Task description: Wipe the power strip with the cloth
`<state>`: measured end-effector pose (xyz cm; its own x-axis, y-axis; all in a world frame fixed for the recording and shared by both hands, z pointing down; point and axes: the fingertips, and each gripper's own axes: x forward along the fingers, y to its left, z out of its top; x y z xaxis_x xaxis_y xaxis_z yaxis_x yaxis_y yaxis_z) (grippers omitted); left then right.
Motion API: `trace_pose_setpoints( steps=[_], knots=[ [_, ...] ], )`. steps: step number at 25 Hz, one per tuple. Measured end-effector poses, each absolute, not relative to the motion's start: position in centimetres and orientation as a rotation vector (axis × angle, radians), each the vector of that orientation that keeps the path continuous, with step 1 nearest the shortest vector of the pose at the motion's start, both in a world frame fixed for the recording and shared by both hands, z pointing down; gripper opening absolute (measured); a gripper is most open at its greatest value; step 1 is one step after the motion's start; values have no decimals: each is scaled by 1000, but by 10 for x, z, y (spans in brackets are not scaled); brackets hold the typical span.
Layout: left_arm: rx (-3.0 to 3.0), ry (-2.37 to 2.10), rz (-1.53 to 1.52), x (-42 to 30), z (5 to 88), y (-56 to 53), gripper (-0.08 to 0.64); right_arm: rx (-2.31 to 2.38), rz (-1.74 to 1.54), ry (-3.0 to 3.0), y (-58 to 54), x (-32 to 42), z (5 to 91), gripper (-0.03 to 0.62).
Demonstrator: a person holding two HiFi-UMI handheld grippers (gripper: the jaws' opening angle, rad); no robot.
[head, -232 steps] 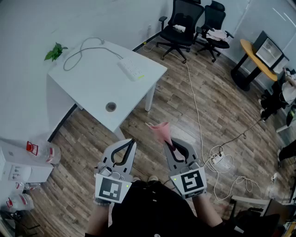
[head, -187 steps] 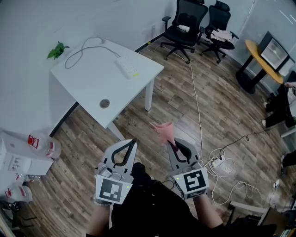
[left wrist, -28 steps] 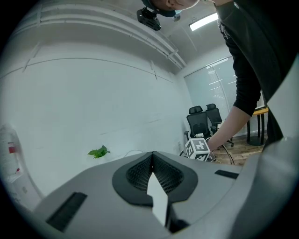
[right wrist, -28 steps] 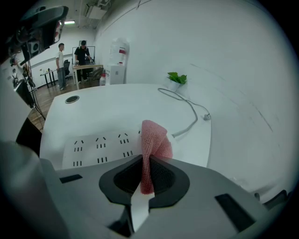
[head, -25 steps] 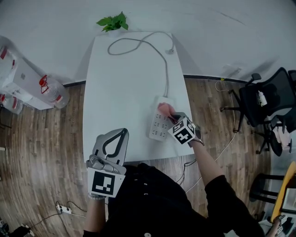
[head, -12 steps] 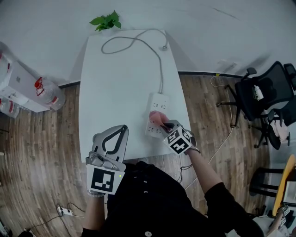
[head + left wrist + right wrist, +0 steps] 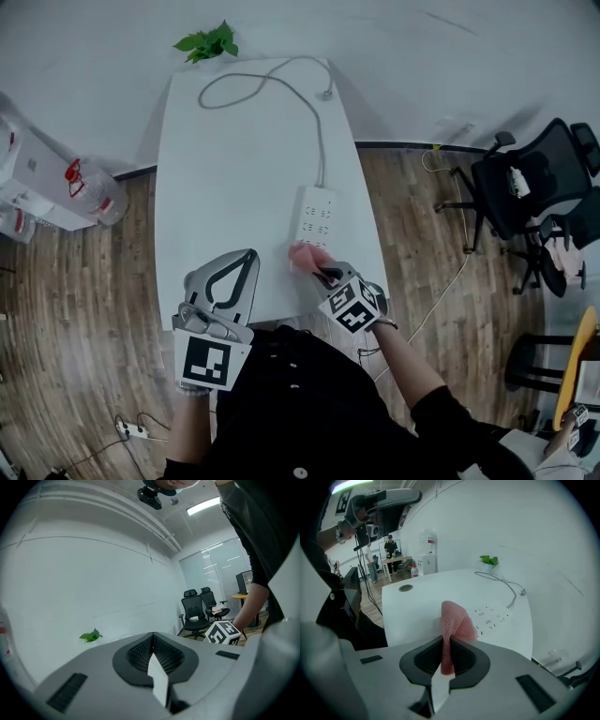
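Note:
A white power strip (image 7: 316, 216) lies on the white table (image 7: 225, 178), toward its right side. My right gripper (image 7: 322, 273) is shut on a pink cloth (image 7: 304, 255), which rests at the strip's near end, by the table's front edge. The right gripper view shows the cloth (image 7: 455, 621) pinched upright between the jaws of the right gripper (image 7: 446, 651), with the power strip (image 7: 493, 615) just beyond it. My left gripper (image 7: 247, 257) hovers over the near table edge, left of the cloth. In its own view the left gripper (image 7: 153, 645) is shut on nothing.
The strip's grey cord (image 7: 281, 80) loops across the far end of the table past a small green plant (image 7: 208, 41). Water bottles (image 7: 89, 187) stand on the floor at left, office chairs (image 7: 525, 183) at right. A round cable hole (image 7: 406, 588) sits in the tabletop.
My right gripper has dragged the cloth along the power strip toward me, from its far half to its near end. The left gripper has stayed put.

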<state>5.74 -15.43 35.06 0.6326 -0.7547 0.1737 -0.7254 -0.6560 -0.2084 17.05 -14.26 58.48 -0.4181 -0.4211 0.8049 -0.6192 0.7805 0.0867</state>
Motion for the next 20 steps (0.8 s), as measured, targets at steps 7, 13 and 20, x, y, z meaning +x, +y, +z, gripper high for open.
trace_pose_setpoints(
  steps=[7,13,20],
  knots=[
    [-2726,1262,-375,53,351,-157,14,743,300,-2082,-129,164,588,60],
    [-2724,1262,-384,52,353,-157,14,743,290,-2076,-129,164,588,60],
    [-2727,1256,-384,52,355,-153,14,767,282,-2081,-128,168,580,60]
  ],
)
